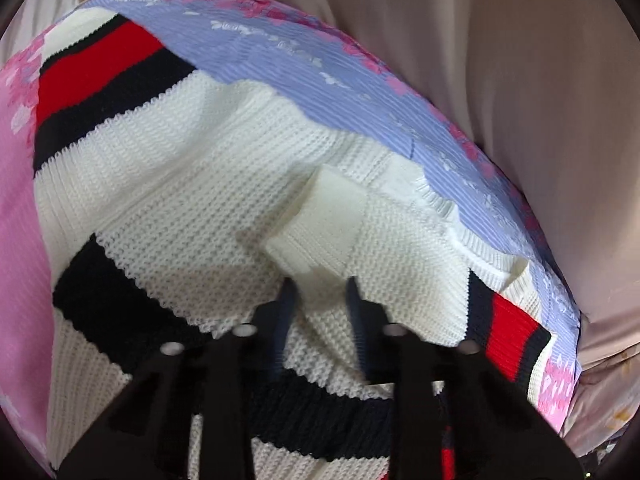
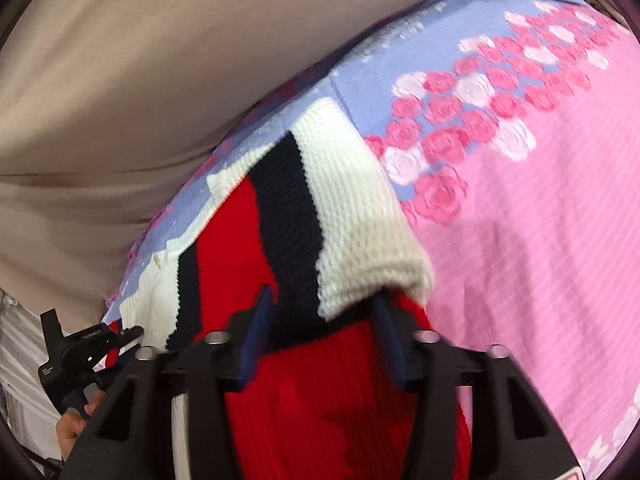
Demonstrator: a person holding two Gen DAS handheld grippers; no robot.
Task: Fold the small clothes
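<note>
While both claws pinch the knit sweater [image 1: 224,168], its white cuff [image 1: 320,216] points away from the left claw [image 1: 320,292].

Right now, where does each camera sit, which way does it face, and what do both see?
Left wrist: rides the left tongs, looking steeply down at the white striped sweater; both fingers pinch a white cuff.
Right wrist: rides the right tongs, angled down at the sweater's red and navy stripes; a hand shows lower left.
Shared: the sweater, the pink and blue rose blanket, the beige sheet.
</note>
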